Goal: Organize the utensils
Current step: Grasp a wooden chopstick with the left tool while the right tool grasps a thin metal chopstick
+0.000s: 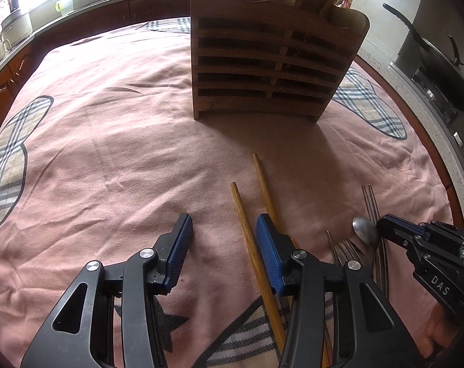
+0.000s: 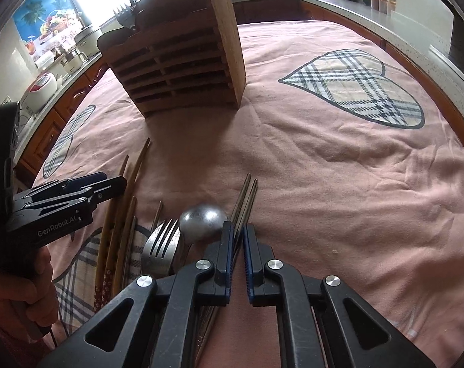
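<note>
Right gripper, lower centre, has its fingers clamped on the metal chopsticks for lifting. Left gripper straddles one wooden chopstick, fingers apart. Wooden utensil rack stands upper centre.

A wooden rack stands on the desk at 12 o'clock; wooden chopsticks lie before it at 6, with spoon, forks and metal chopsticks at 4.
</note>
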A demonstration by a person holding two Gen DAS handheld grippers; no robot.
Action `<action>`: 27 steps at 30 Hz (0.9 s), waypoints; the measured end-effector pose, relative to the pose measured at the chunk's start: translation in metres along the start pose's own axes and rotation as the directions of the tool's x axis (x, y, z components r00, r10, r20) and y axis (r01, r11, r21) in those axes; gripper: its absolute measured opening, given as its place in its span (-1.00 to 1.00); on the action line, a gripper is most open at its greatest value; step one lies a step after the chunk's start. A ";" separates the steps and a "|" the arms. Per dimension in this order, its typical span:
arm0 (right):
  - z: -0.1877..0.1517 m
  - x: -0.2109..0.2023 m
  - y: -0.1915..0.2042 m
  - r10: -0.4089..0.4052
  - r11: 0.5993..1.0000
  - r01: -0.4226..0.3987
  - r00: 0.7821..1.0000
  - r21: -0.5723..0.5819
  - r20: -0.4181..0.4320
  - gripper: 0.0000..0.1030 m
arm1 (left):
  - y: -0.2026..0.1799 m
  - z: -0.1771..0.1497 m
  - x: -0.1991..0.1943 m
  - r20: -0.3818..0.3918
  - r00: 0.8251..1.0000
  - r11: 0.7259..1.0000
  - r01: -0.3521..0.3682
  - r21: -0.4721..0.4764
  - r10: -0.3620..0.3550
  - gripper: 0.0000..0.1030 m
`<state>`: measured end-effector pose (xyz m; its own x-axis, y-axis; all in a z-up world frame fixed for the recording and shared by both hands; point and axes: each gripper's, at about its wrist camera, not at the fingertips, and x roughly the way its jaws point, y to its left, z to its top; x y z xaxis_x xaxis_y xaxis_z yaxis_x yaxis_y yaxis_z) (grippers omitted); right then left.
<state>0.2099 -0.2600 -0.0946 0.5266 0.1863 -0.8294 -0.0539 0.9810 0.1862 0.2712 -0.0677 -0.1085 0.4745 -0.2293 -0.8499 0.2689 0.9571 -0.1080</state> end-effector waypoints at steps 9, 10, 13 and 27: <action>0.022 0.015 -0.002 -0.007 0.999 0.006 1.000 -0.037 -0.027 -0.89 | -0.010 0.004 0.006 0.000 0.999 0.997 -0.038 0.069 0.039 -0.22; 0.023 0.017 -0.002 -0.007 0.999 0.006 1.000 -0.039 -0.027 -0.89 | -0.013 0.003 0.006 0.006 0.999 0.996 -0.049 0.078 0.048 -0.26; 0.023 0.018 -0.001 -0.010 0.998 0.009 1.000 -0.058 -0.023 -0.89 | -0.016 0.002 0.005 0.010 0.999 0.994 -0.044 0.096 0.043 -0.61; 0.020 -0.004 -0.010 0.103 0.995 -0.102 0.995 -0.007 0.008 -0.90 | 0.006 -0.013 -0.039 0.030 0.996 0.996 0.085 0.001 -0.085 -0.91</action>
<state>0.2254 -0.2715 -0.0820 0.5248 0.2855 -0.8019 -0.1137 0.9571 0.2664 0.2436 -0.0503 -0.0830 0.4751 -0.3154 -0.8215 0.3095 0.9338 -0.1796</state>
